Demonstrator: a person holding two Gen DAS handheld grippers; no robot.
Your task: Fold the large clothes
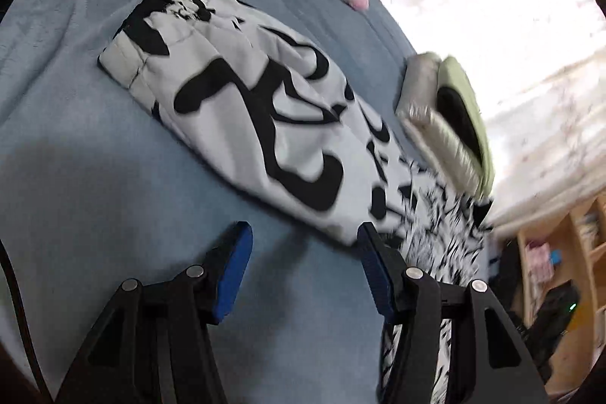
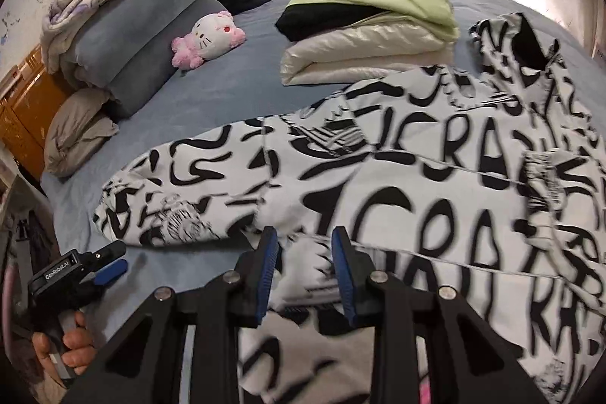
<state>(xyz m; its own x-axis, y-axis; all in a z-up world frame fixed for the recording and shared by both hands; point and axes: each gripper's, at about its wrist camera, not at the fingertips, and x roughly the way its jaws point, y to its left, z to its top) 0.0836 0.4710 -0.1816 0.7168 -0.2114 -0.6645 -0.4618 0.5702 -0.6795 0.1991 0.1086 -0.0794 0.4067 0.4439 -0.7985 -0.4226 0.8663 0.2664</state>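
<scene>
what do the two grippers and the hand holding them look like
Both grippers, left and right, are matte black frames with triangular cut-outs and silver round pivot pins. The jaws carry ribbed blue pads. From the right wrist camera, the left one's body has a white "GenRobot.AI" label, gripped by a bare hand.

Black left gripper [image 1: 303,237], blue pads, silver screws (right gripper [image 2: 305,241] identical).

Both wrist views look down close over the bed [image 1: 75,146], sharing the printed garment [image 2: 416,184], edges perhaps motion-blurred.
</scene>
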